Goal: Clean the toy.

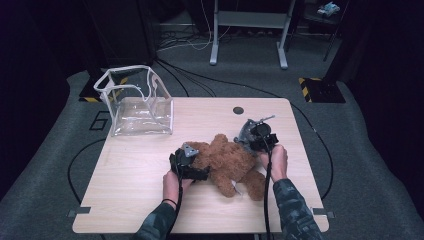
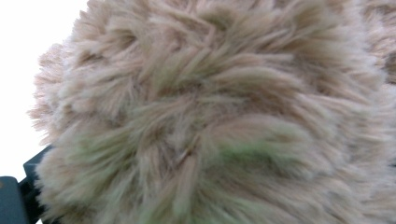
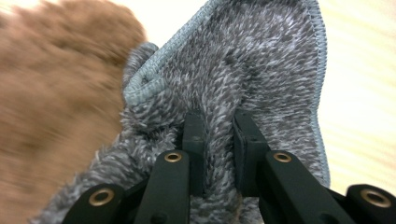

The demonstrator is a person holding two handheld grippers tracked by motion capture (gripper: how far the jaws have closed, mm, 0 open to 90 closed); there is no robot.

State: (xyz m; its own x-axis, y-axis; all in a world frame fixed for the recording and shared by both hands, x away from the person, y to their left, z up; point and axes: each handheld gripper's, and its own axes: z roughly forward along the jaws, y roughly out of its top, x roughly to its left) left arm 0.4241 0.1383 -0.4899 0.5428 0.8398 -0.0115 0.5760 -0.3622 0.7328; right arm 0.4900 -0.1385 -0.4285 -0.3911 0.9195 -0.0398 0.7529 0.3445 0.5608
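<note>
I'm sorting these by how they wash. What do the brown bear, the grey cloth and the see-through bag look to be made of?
Brown bear: shaggy plush, probably synthetic; long tufted fibres.
Grey cloth: fleecy microfibre-like pile, matte, with a stitched edge; pinched in the right gripper.
See-through bag: clear, glossy soft plastic, likely vinyl, with white edging; it shows glare and creases.

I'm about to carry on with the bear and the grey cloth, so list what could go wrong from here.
1. The right gripper pinches only a fold of the grey cloth; a tug could pull it free.
2. The cloth lies against the teddy bear, so pulling it may drag the bear along.
3. The left gripper is pressed into the fur, its camera covered by it, so its grip is hard to check.
</note>
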